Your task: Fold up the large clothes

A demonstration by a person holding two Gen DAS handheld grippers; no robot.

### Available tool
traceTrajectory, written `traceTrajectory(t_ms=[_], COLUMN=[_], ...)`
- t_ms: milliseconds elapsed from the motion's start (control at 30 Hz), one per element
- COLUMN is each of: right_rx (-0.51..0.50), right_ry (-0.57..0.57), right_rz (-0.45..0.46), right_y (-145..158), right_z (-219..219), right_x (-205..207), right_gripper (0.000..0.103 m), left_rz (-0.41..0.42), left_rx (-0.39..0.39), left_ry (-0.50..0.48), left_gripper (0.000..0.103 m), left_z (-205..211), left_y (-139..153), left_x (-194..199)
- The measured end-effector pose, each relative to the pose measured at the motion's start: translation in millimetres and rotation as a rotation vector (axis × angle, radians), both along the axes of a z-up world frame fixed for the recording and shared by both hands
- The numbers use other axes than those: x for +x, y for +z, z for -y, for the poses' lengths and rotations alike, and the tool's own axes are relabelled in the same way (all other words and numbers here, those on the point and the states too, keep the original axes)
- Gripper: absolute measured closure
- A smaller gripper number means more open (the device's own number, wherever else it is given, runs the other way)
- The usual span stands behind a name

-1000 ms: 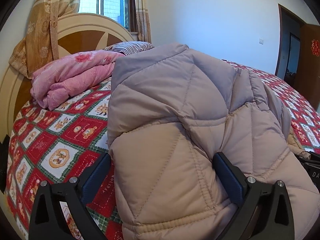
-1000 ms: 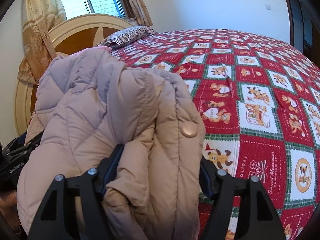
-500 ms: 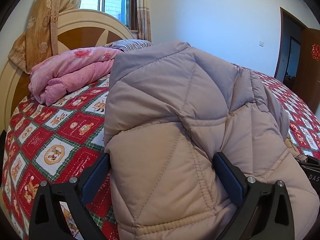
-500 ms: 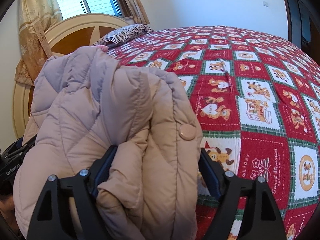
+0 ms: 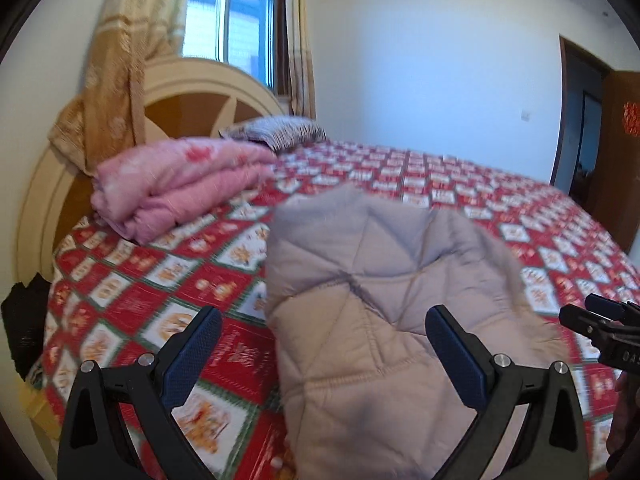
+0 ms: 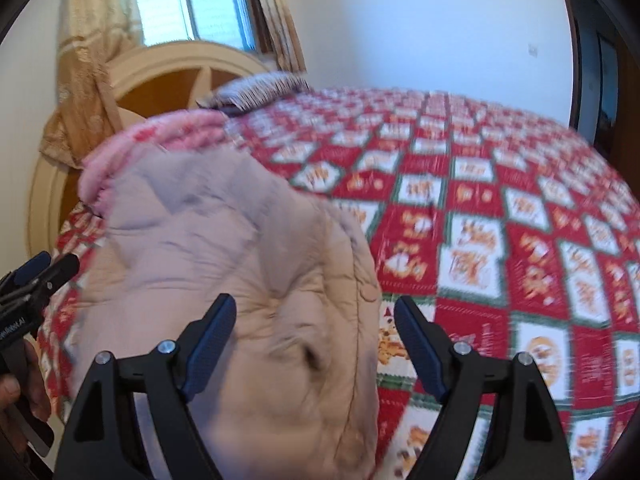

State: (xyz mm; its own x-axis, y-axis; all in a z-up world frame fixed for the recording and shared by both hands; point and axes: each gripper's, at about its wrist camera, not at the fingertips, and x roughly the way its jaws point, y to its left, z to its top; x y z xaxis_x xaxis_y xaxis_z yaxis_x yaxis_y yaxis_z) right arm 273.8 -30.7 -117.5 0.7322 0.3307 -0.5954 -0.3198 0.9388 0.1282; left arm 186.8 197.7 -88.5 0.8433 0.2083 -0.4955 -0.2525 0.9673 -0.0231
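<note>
The left gripper (image 5: 322,354) is standing with its jaws spread wide and nothing pinched between them, and the beige quilted jacket (image 5: 384,312) is lying bunched on the red patterned bedspread (image 5: 132,296) just ahead of and below its fingers. The right gripper (image 6: 314,338) is likewise gaping apart and grasping nothing, with the jacket (image 6: 224,256) sitting in front of it and spreading off to its left. A folded pink blanket (image 5: 180,184) is resting farther ahead, left of the left gripper, near the headboard (image 5: 188,92).
</note>
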Motion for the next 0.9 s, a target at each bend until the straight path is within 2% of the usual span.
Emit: traceTrajectory(t_ms=[67,167,367,633,900], right_rx=[0.006,-0.007,0.009,0.007,0.013], right_ry=[0.018,0.046,0.061,0.067,0.071], right_rz=[0.054,0.130,0.227,0.280,0.278], right_y=[19.7,41.7,70.5,85.4,83.6], right_z=[0.3,-2.6,-4.5,-8.6,-7.5], right_x=[-25.3,-59.1,-101.5,-114.6,-120.5], right_gripper=[0.009,0.009,0.007,0.007,0.007], left_rz=[0.025,0.073,0.110,0.130,0.131], left_rx=[0.004,0.017,0.041,0.040,0.041], left_ry=[-0.002,-0.014,-0.027,-0.023,-0.021], left_gripper=[0.001,0.001,0.001,0.001,0.001], left_z=[2.9,8.8,13.2,11.5,10.6], left_y=[14.0,35.4,53.2,62.2,62.7], left_x=[-19.5,-53.2,-83.3,-91.3,-92.5])
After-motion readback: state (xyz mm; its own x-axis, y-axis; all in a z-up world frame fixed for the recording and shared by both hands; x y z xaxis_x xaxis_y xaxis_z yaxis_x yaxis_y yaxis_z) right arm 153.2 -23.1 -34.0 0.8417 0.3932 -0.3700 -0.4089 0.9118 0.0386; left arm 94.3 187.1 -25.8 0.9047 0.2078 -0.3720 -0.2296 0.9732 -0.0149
